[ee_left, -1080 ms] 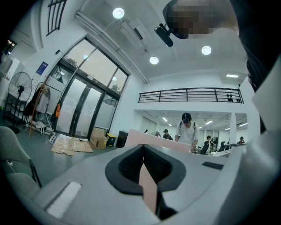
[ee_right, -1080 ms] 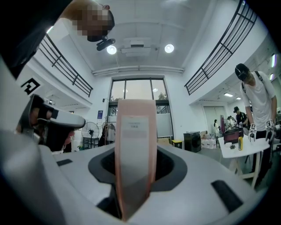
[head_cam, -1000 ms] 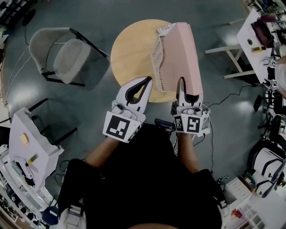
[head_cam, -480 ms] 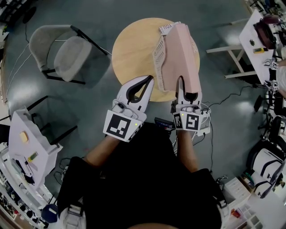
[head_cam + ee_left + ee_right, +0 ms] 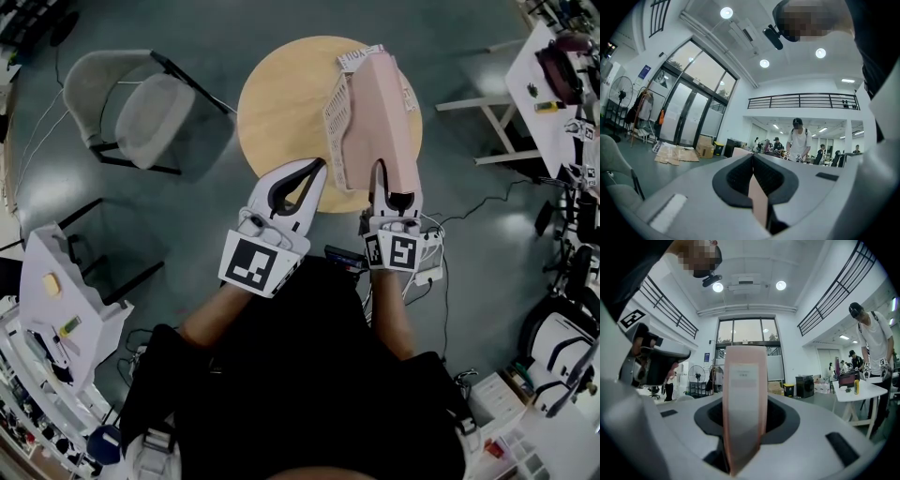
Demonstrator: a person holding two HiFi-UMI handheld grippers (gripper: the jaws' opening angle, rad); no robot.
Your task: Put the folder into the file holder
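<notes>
A pink folder (image 5: 380,112) stands on edge over the round wooden table (image 5: 277,103), pressed against the white mesh file holder (image 5: 336,117) on its left side. My right gripper (image 5: 394,183) is shut on the folder's near end. In the right gripper view the folder's spine (image 5: 743,399) rises upright between the jaws. My left gripper (image 5: 315,169) is shut, its tips close to the holder's near corner; whether they touch it I cannot tell. In the left gripper view a thin pinkish strip (image 5: 759,204) shows in the gap behind the closed tips.
A grey chair (image 5: 141,112) stands left of the table. A white desk (image 5: 553,89) with small items is at the upper right, and a white unit (image 5: 56,309) at the lower left. Cables trail on the floor near my right side. People stand in the hall beyond.
The right gripper and the pink folder have sunk a little toward the table and the holder. The left gripper has kept its place.
</notes>
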